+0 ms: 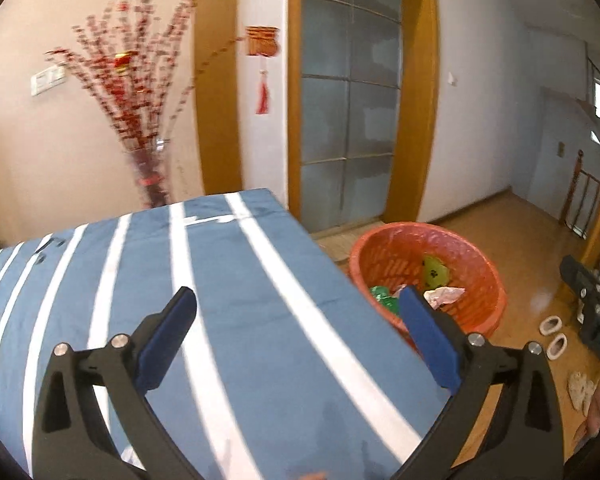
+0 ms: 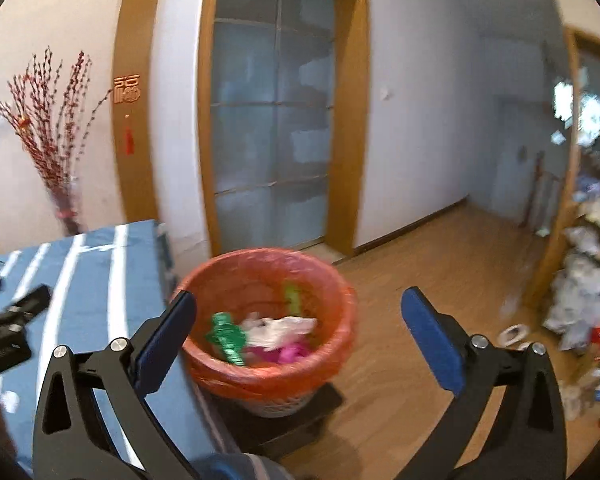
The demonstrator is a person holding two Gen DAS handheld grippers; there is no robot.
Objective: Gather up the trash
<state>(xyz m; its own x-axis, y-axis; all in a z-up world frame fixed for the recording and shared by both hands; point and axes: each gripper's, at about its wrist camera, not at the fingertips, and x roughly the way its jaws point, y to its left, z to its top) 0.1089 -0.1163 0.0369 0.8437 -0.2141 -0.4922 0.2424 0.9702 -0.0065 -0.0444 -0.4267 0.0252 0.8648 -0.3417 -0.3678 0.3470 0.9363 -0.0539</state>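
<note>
Pink trash (image 2: pixel 290 354) in the bin (image 2: pixel 342 320) shows only past the right tongs (image 2: pixel 296 306); both tongs (image 1: pixel 296 304) gape, released.

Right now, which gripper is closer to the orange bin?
Right. The right gripper hangs open just above the bin, over its trash. The left gripper sits open over the blue table, beside the bin.

I held the left black two-finger gripper with blue pads (image 1: pixel 296 320) level and pointing forward, its jaws spread wide with nothing between them. The right black two-finger gripper with blue pads (image 2: pixel 298 320) sat just beside it, likewise spread wide and holding nothing.
</note>
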